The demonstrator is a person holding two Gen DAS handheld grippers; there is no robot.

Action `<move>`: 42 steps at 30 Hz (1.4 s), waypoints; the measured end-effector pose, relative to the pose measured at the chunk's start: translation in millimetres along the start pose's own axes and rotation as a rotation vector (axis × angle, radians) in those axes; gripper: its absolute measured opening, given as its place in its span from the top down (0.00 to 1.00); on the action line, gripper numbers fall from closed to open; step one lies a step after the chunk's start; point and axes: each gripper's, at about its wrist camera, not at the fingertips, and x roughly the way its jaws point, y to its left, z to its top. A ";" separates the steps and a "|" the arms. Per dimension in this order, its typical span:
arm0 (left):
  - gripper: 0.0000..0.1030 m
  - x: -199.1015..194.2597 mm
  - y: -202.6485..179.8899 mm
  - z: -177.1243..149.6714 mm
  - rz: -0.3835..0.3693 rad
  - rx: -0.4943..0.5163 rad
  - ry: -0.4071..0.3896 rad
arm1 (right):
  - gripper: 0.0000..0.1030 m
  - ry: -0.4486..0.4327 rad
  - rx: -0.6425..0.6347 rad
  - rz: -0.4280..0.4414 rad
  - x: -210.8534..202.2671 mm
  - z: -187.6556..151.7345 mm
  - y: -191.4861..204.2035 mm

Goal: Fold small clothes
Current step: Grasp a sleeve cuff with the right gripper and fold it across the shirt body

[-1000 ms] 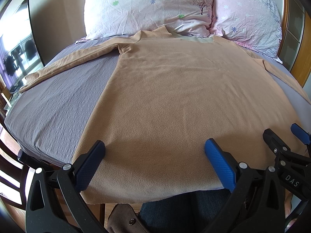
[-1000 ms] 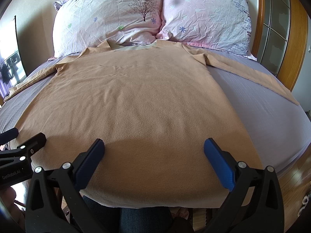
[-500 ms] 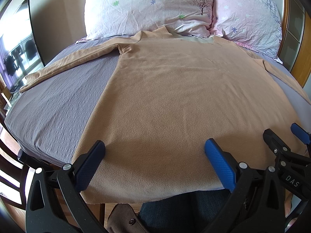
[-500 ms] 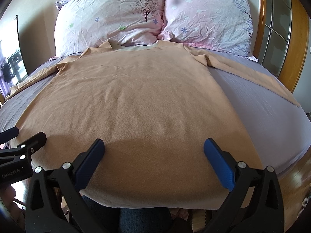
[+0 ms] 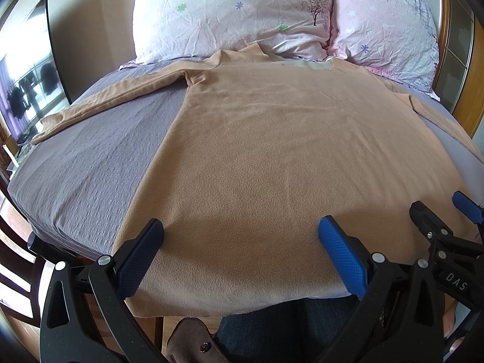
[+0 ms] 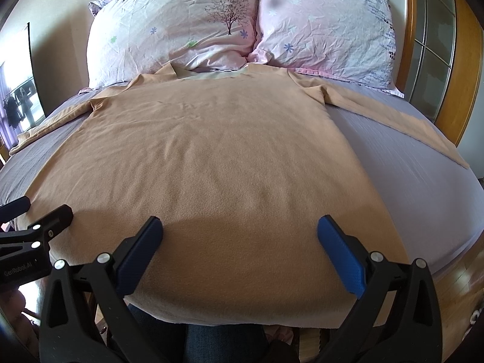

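A tan long-sleeved fleece top (image 5: 272, 151) lies flat on the bed, collar toward the pillows, both sleeves spread out sideways; it also shows in the right wrist view (image 6: 217, 157). Its hem hangs slightly over the near bed edge. My left gripper (image 5: 240, 251) is open and empty, hovering over the hem's left part. My right gripper (image 6: 240, 251) is open and empty over the hem's right part. Each gripper shows at the edge of the other's view: the right gripper (image 5: 444, 220), the left gripper (image 6: 33, 220).
The bed has a grey-lilac sheet (image 5: 90, 163). Two pink flowered pillows (image 6: 181, 30) lean at the head. A wooden frame with glass panes (image 6: 435, 45) stands on the right, a dark screen (image 5: 27, 69) on the left. Wooden floor lies below the near edge.
Nothing has visibly changed apart from a very slight shift of the views; both grippers stay open over the hem.
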 end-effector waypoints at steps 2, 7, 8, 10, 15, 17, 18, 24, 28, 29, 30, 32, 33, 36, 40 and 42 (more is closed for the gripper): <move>0.01 -1.2 1.1 -2.2 0.001 0.000 0.000 | 0.02 0.000 0.000 0.000 0.0 -0.2 -0.3; 0.01 -0.8 -0.1 -2.2 0.001 0.001 -0.007 | 0.02 -0.004 -0.008 0.008 0.7 -0.9 -0.9; 0.01 0.0 0.7 -2.0 0.000 0.003 -0.013 | 0.02 -0.007 -0.014 0.016 1.0 -1.1 -1.6; 0.01 -0.4 0.9 -3.3 -0.002 0.006 -0.028 | 0.02 -0.017 -0.038 0.044 1.7 -1.4 -4.1; 0.01 0.0 8.0 -0.4 -0.049 0.025 -0.056 | 0.02 -0.037 0.046 0.070 -6.4 20.2 -59.9; 0.01 -2.3 17.9 4.8 -0.101 -0.005 -0.073 | 0.02 -0.073 0.191 0.030 -14.0 36.1 -112.7; 0.01 -2.7 24.1 9.6 -0.130 -0.028 -0.088 | 0.02 -0.074 0.305 0.003 -16.3 45.3 -149.8; 0.01 -7.6 58.7 46.5 -0.232 -0.124 -0.267 | 0.50 -0.015 0.885 -0.099 0.3 56.5 -334.7; 0.01 -4.6 71.3 69.6 -0.271 -0.121 -0.358 | 0.57 0.045 1.098 -0.131 29.1 45.3 -402.9; 0.01 -3.3 74.0 74.6 -0.271 -0.120 -0.362 | 0.57 0.060 1.132 -0.143 35.3 42.5 -412.1; 0.01 -0.1 76.8 81.6 -0.262 -0.118 -0.360 | 0.58 0.057 1.164 -0.139 40.8 39.7 -419.5; 0.01 5.3 82.6 89.7 -0.241 -0.121 -0.362 | 0.61 0.050 1.181 -0.157 44.7 40.9 -427.5; 0.01 7.8 86.0 93.3 -0.231 -0.126 -0.364 | 0.61 0.050 1.191 -0.160 47.8 42.6 -431.7; 0.01 16.0 99.6 103.4 -0.227 -0.145 -0.353 | 0.72 0.037 1.224 -0.183 57.1 46.0 -440.7; 0.01 23.7 129.8 105.0 -0.224 -0.207 -0.329 | 0.96 0.027 1.183 -0.231 65.2 62.5 -441.1; 0.01 25.9 148.2 106.1 -0.216 -0.260 -0.321 | 0.96 -0.055 1.035 -0.249 51.6 96.5 -416.0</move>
